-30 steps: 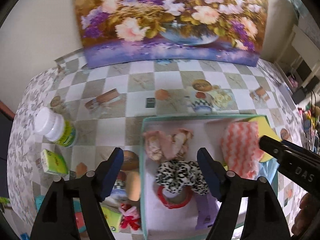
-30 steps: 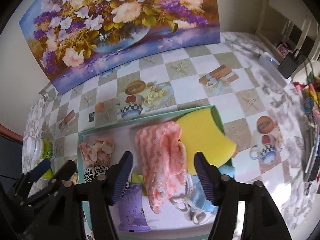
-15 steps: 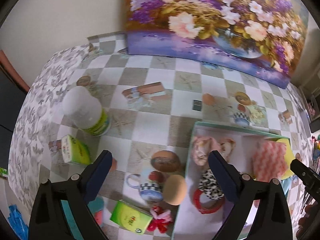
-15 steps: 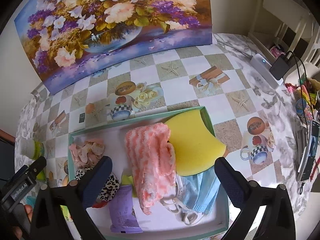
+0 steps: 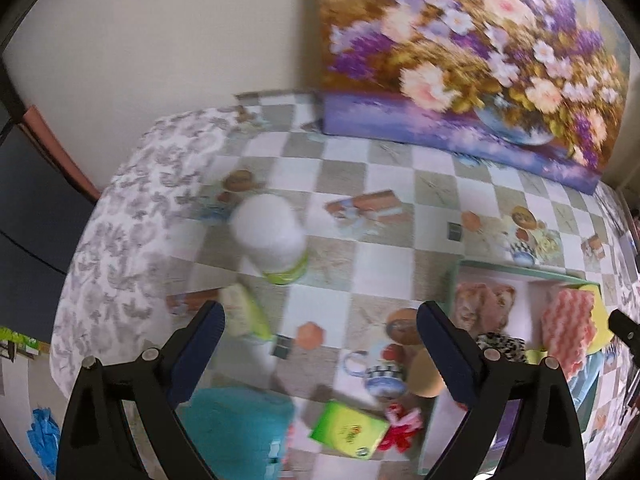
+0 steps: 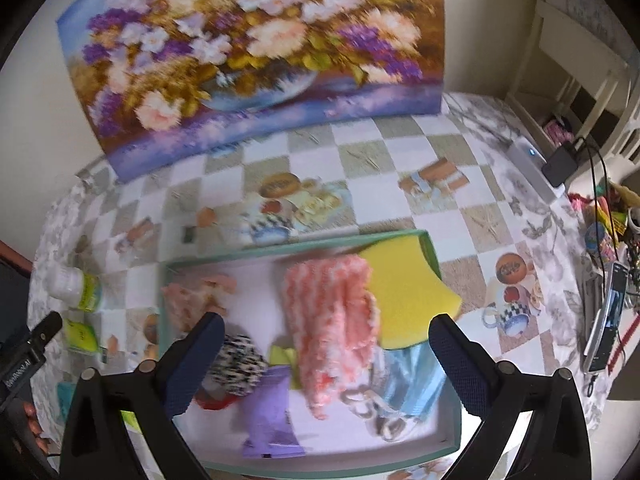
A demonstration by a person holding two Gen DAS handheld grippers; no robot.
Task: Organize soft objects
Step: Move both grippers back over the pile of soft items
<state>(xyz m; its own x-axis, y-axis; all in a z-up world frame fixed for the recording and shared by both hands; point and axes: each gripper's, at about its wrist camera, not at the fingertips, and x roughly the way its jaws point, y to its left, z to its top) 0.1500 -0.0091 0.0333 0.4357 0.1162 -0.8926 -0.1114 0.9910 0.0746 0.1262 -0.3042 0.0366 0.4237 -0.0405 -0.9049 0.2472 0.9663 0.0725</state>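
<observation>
My left gripper [image 5: 320, 320] stands open and empty over the checked tablecloth, left of the green-rimmed tray [image 5: 520, 272]. Below it lie a teal cloth [image 5: 240, 428], a red bow [image 5: 400, 428], a green box [image 5: 348, 430] and a beige ball [image 5: 426, 372]. My right gripper [image 6: 328, 332] hangs open above the tray [image 6: 280, 250], holding nothing. In the tray lie a pink-and-white cloth [image 6: 332, 316], a yellow sponge [image 6: 404, 292], a blue face mask [image 6: 412, 384], a purple packet [image 6: 268, 416], a leopard scrunchie [image 6: 240, 360] and a pink scrunchie [image 6: 192, 300].
A white bottle [image 5: 272, 240] and a pale green bar [image 5: 244, 314] stand just ahead of the left gripper. A flower painting [image 6: 248, 60] leans on the wall at the back. A phone [image 6: 608, 320] and cables lie at the table's right edge. The table's edge drops off at far left.
The left gripper swung left, away from the tray to the items beside it, and its jaws widened. The right gripper's jaws spread wide and lifted slightly; the pink cloth stays in the tray.
</observation>
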